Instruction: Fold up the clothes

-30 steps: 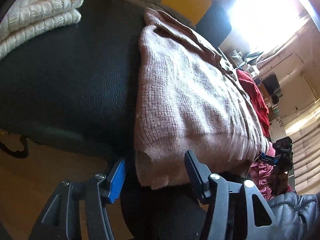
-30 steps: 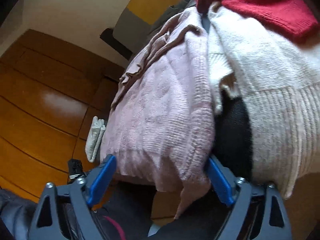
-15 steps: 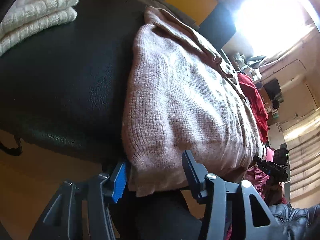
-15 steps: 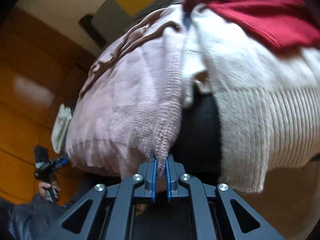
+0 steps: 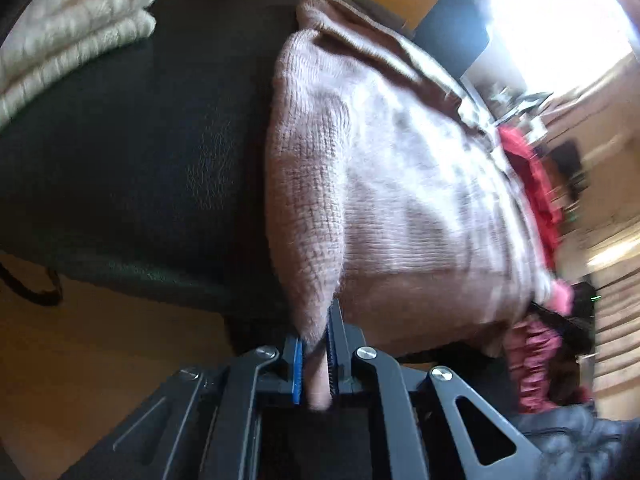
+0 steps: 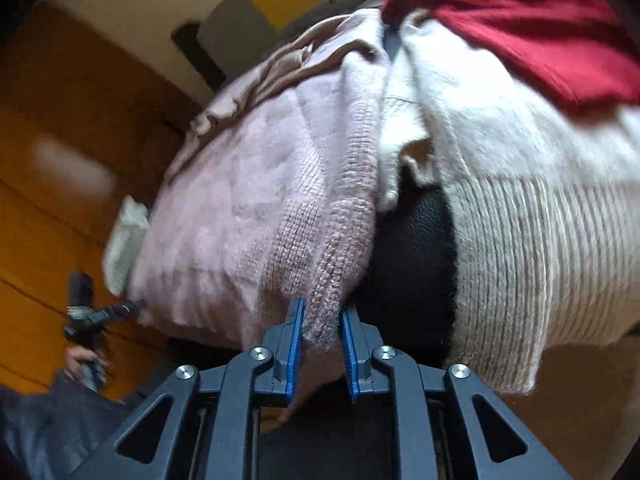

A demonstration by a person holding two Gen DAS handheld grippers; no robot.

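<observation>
Left gripper (image 5: pixel 314 354) just closed, right gripper (image 6: pixel 320 344) eased slightly, both fingers pinching near corners of pink sweater (image 5: pixel 400 184).

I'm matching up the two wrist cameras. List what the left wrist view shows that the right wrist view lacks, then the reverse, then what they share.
Left wrist view only: a folded cream cable-knit garment lying on a broad stretch of black leather seat, and a bright window.

Right wrist view only: a cream ribbed-hem knit sweater beside the pink one, and orange wooden flooring.

Both: the pale pink knit sweater, a corner pinched in each hand-held gripper, left and right, plus a red knit garment.
</observation>
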